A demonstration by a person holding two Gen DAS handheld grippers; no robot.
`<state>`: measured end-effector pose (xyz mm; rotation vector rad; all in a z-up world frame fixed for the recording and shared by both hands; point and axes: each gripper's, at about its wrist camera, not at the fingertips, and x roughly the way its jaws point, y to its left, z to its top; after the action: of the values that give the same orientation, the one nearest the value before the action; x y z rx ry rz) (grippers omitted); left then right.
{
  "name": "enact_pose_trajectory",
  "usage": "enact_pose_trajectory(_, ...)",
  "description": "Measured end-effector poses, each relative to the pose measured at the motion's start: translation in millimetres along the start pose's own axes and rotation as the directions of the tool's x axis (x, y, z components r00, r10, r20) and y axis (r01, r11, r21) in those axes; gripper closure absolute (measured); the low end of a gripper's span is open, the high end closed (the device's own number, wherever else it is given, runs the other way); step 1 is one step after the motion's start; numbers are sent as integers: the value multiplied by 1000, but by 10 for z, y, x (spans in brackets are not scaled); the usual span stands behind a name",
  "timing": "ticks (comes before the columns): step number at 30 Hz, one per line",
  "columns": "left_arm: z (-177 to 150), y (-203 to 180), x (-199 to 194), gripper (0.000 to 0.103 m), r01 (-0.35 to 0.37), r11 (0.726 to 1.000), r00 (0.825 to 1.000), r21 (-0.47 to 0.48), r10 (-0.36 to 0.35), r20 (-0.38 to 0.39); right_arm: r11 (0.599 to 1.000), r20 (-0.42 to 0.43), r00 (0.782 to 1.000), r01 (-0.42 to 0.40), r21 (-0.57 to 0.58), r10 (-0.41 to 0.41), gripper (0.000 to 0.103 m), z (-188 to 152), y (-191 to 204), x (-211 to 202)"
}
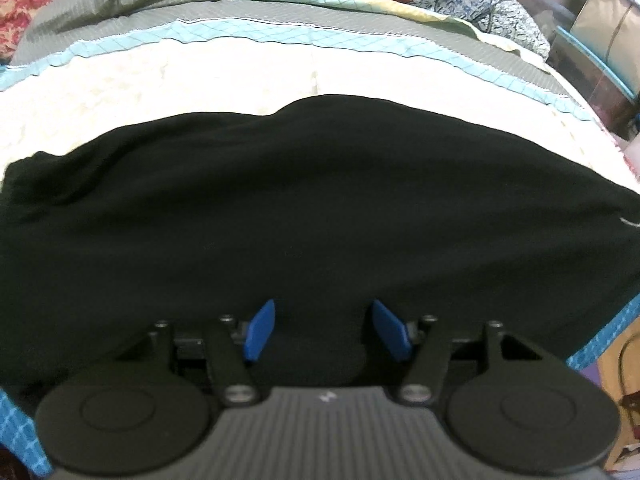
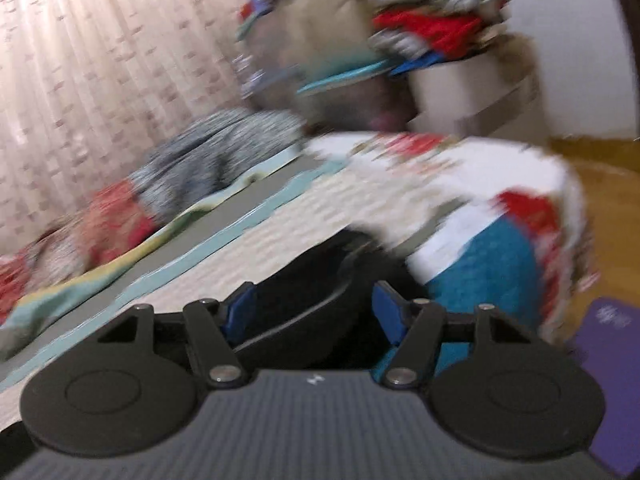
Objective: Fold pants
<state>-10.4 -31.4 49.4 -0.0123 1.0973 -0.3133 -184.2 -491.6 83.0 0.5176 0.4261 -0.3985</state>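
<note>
The black pants (image 1: 320, 200) lie spread in a wide folded band across the cream bedspread (image 1: 200, 80), filling the middle of the left wrist view. My left gripper (image 1: 323, 306) hovers over their near edge, pointing steeply down. Its blue pads (image 1: 260, 330) stand apart with only the flat fabric beneath them. The right wrist view is blurred by motion. There my right gripper (image 2: 314, 294) is open at one end of the pants (image 2: 320, 256), near the corner of the bed. Black fabric lies between and behind its pads (image 2: 388, 316), and nothing is pinched.
A turquoise checked sheet (image 1: 240, 40), grey cover and red floral pillows (image 1: 36, 0) lie at the far side of the bed. Boxes stacked with clothes (image 2: 420, 32) stand past the corner, before a curtain (image 2: 100, 60). Wooden floor (image 2: 608, 200) and a purple mat (image 2: 608, 344) are on the right.
</note>
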Motion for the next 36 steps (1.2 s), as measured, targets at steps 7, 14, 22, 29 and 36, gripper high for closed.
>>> enact_pose_trajectory(7,-96,42,-165,46,-92,996,996,13,91,19,993,-192,974,116,-19,-118,36,-298,265,533)
enact_pose_trajectory(14,-145,182,-268,46,-135,991,990,-14,136,35,986,-175,971,155,-58,-163,36,-340,339,549)
enact_pose_trajectory(22,-144,254,-300,43,-151,988,987,-24,152,48,996,-92,993,84,40,-80,36,-336,296,185)
enact_pose_trajectory(29,-162,351,-254,40,-113,992,993,-54,115,37,968,21,993,109,226,-117,36,-214,-178,-48)
enact_pose_trajectory(36,-144,327,-214,29,-103,992,994,-67,106,29,893,43,986,126,433,-160,35,-115,-839,-34)
